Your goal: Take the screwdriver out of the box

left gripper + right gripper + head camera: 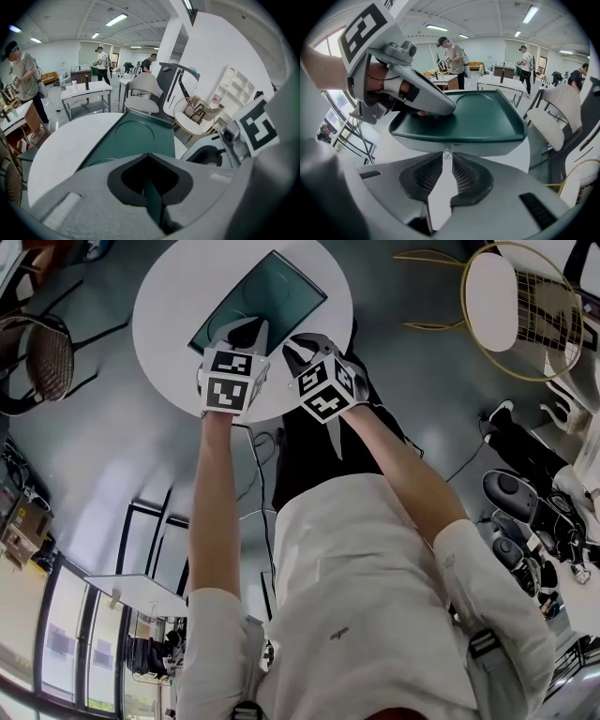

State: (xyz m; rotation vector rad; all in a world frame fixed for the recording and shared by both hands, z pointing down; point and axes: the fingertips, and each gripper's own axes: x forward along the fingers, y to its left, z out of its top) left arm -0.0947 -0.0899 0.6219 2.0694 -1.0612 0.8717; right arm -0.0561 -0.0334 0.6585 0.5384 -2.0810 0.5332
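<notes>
Jaws nearly together and empty on both: left gripper [246,329] over the green tray's [281,287] near rim, right gripper [305,343] just short of it, above the white table [173,296].

One round white bench [164,306] and, on it, one green box [267,296]

Two claws: the left claw [246,332] and the right claw [296,345]

Two marker cubes, one per claw: the left cube [228,381] and the right cube [328,390]

Beside the bench, one gold wire stand [525,306] and one dark mesh chair [42,357]

Three people in the room behind, counted in the left gripper view: the first person [23,65], the second person [101,58] and the third person [151,61]
</notes>
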